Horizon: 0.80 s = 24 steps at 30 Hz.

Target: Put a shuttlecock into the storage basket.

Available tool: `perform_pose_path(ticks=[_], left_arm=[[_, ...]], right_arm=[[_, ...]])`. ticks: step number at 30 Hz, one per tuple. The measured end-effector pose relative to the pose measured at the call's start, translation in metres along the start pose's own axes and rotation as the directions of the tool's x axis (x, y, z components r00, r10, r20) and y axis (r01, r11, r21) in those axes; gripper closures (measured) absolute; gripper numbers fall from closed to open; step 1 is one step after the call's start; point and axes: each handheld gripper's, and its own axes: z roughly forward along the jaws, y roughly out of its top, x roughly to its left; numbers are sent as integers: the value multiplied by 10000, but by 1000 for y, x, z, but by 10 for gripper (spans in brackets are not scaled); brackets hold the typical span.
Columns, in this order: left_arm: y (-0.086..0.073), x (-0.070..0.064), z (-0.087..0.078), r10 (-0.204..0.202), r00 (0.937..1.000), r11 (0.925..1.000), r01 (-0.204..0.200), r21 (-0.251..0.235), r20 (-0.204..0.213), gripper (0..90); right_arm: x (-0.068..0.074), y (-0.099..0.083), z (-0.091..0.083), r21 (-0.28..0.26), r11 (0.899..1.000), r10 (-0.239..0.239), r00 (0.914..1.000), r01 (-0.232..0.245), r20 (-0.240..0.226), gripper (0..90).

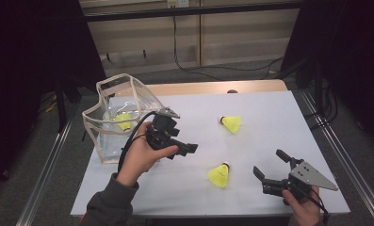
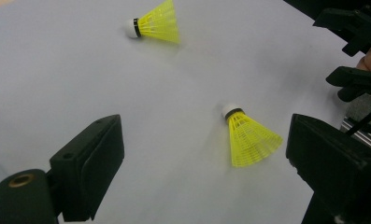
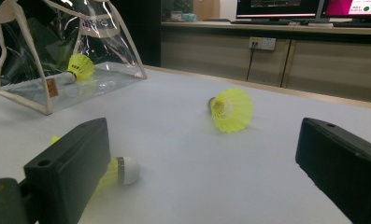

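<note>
Both my grippers are empty right now, fingers spread wide on each. The nearest yellow shuttlecock (image 1: pixel 220 174) lies on the white table (image 1: pixel 269 141) just off my right gripper (image 1: pixel 271 168) fingertips, with my left gripper (image 1: pixel 187 149) pointing at it from the clear pouch (image 1: pixel 110 123) side. A second shuttlecock (image 1: pixel 231 123) sits farther out.

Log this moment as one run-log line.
left gripper: open, empty | right gripper: open, empty | shuttlecocks: near, far on table; one in clear bag
</note>
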Motion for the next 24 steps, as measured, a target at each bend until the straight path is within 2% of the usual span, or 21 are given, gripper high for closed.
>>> perform_pose_path(ticks=[24], left_arm=[[-11, 0, 14, 47, 9999, 10000, -46, -67, 94, 107]], right_arm=[[0, 0, 0, -45, 10000, -27, 10000, 27, -12, 30]])
